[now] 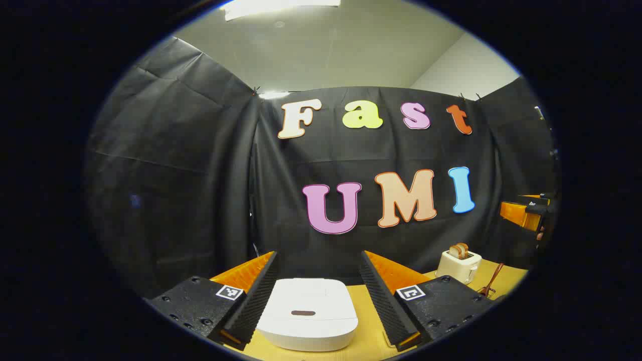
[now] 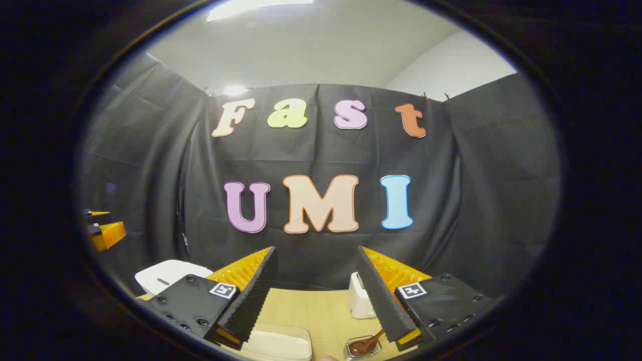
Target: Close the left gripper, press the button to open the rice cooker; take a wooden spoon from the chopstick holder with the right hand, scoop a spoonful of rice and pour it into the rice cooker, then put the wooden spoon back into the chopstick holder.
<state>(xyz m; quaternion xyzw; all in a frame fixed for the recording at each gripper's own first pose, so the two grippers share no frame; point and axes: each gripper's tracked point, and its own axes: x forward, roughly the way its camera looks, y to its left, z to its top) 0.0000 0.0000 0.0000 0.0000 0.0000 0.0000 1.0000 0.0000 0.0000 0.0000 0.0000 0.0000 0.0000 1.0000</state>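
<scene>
Glossy white plastic rice cooker [image 1: 307,313] on a smooth wooden table [image 2: 321,313]; wall of matt black cloth [image 1: 200,190].

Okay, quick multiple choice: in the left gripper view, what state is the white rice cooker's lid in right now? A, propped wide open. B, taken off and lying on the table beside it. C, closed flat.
C: the rice cooker sits on the wooden table between the fingers of the open left claw with its lid down flat, nothing raised or lying beside it.
</scene>
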